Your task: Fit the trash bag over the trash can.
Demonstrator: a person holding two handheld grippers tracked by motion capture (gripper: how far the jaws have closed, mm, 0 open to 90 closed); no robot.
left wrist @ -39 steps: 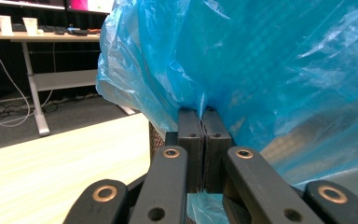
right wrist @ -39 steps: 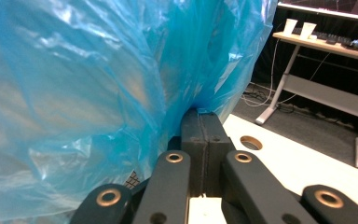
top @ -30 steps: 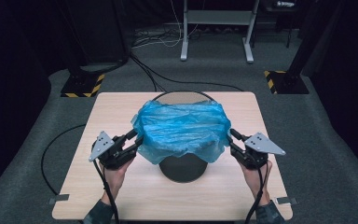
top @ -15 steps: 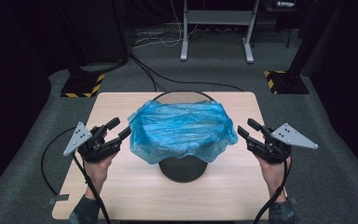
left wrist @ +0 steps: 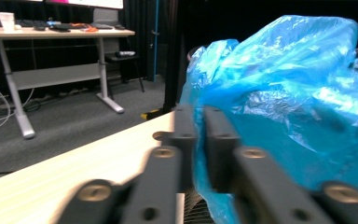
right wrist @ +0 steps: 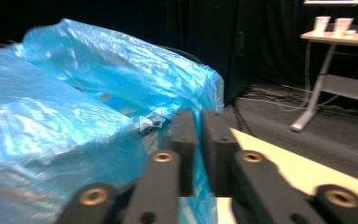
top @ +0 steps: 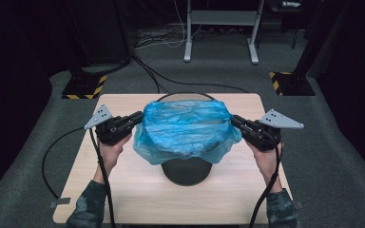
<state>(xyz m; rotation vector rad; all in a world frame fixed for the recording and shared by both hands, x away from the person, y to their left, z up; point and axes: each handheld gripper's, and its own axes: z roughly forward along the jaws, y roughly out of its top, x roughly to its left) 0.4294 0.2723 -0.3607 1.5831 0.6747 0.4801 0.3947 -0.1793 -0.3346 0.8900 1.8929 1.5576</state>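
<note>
A crinkled blue plastic bag (top: 185, 126) is draped over the top of a round black bin (top: 186, 170) standing mid-table. My left gripper (top: 138, 116) is at the bag's left edge, its jaws having just closed on a fold of the film (left wrist: 199, 114). At the right edge my right gripper (top: 234, 119) has likewise just closed, blue plastic pinched between its jaws (right wrist: 199, 116). The bag (left wrist: 284, 79) billows beside the left jaws and bulges to the left of the right jaws (right wrist: 74, 93). The bin's rim is mostly hidden under the film.
The light wooden table (top: 123, 190) sits on grey carpet. Behind it stand a grey desk frame (top: 221, 19) and two dark stands with yellow-black striped bases (top: 83, 85) (top: 290, 83). Black cables (top: 157, 80) cross the floor and trail from both grippers.
Half a second ago both grippers stood open and apart from the bag. They have since moved inward and upward and shut on its left and right edges; the bag is stretched wider.
</note>
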